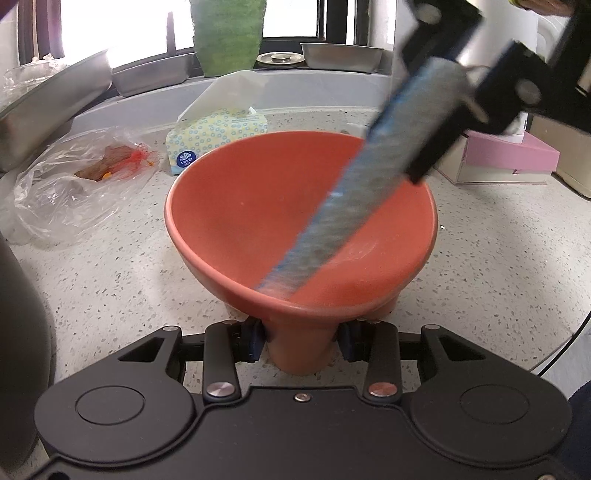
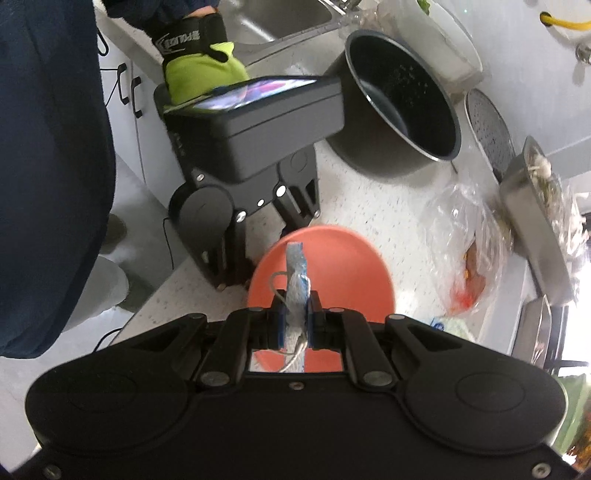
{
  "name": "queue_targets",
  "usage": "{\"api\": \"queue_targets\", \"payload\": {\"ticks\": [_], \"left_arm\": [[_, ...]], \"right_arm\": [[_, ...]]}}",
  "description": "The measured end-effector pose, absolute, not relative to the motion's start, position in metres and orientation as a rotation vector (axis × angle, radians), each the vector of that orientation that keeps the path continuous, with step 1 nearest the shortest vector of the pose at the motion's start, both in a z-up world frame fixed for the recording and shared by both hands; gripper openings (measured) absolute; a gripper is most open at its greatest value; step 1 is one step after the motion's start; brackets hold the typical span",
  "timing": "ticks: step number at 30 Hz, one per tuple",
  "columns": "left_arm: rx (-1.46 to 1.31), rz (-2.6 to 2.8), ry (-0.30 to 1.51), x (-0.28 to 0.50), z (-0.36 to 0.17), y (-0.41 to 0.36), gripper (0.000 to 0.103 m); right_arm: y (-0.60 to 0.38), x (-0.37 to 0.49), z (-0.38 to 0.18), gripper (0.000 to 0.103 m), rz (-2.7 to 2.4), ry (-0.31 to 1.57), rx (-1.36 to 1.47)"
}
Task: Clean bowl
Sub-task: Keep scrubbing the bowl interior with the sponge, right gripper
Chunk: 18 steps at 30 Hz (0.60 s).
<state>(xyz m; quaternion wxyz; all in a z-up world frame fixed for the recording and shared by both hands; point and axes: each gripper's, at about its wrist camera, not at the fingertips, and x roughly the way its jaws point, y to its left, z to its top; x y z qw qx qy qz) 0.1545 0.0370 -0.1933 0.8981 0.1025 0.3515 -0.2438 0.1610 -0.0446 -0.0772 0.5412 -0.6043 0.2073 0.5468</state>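
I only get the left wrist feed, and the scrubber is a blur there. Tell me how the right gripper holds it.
Observer: The right gripper is shut on the scrubber, both pads pinching it edge-on above the bowl.
Operator: Name what lies behind my camera.
Observer: A steel sink is set in the counter behind the left gripper.
Operator: Say what holds that gripper.
Observer: A hand in a yellow-green glove grips its rear end.
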Motion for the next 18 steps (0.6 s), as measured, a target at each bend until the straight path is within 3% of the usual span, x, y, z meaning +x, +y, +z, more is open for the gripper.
{"api": "queue_targets", "payload": {"ticks": [18], "left_arm": [[0.213,-0.496,0.727,0.152,-0.193,0.036,0.038]], "right_arm": [[-0.038,0.207,-0.072,0.012,1.188,0.475,-1.442]]}}
